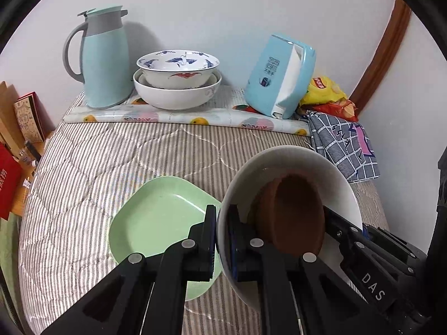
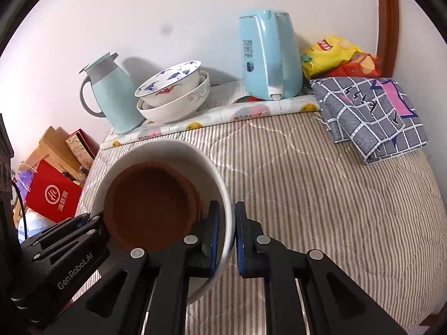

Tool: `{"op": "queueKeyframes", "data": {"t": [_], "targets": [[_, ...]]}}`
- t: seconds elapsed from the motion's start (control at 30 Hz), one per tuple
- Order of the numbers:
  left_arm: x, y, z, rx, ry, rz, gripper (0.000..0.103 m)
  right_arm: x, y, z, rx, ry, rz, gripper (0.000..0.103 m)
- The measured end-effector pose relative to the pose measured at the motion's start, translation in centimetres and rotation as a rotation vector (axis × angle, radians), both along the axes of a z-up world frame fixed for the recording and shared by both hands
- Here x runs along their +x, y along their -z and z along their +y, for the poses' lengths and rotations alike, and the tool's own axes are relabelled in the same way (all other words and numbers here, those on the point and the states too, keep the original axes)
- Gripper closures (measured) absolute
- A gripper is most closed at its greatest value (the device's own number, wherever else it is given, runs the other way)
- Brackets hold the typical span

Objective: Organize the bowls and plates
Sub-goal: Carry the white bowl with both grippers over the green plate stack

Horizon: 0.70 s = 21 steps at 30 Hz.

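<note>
Left gripper (image 1: 222,237): its two fingers are pinching the near rim of the white bowl (image 1: 290,164), one inside, one outside.
Right gripper (image 2: 225,236): its fingers are clamping the same rim at the opposite side; "GenRobot.AI" is showing on the other tool's body, "DAS" in the left view.
Striped quilt (image 2: 321,184): it is lying under everything.
White bowl: it is sitting tilted above the quilt, holding brown bowls (image 2: 151,203).
Green plate (image 1: 156,217): showing only in the left view, beside the bowl.
Yellow chip bag (image 2: 327,53): writing is unreadable.
</note>
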<state>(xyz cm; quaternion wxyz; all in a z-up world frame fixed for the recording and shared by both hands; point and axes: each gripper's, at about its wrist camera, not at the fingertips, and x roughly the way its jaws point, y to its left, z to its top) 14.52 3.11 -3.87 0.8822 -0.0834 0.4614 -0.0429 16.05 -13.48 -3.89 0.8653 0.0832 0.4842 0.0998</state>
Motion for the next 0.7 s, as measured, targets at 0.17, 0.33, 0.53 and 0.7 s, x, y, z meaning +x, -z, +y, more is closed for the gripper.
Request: {"op": "queueKeyframes", "data": {"t": [0.17, 0.33, 0.53, 0.7], "targets": [[0.1, 0.3, 1.0, -0.009, -0.012, 0.005, 0.095, 0.2, 0.2, 1.0, -0.008, -0.011, 0.002, 0.093], [0.2, 0.5, 1.6, -0.014, -0.020, 0.008, 0.095, 0.3, 0.4, 1.7, -0.012, -0.020, 0.007, 0.093], [0.3, 0.8, 2.2, -0.017, -0.026, 0.011, 0.095, 0.6, 0.8, 2.4, -0.015, -0.026, 0.012, 0.093], [0.5, 1.0, 2.8, -0.010, -0.036, 0.012, 0.095, 0.9, 1.1, 3.0, -0.013, -0.035, 0.015, 0.093]]}}
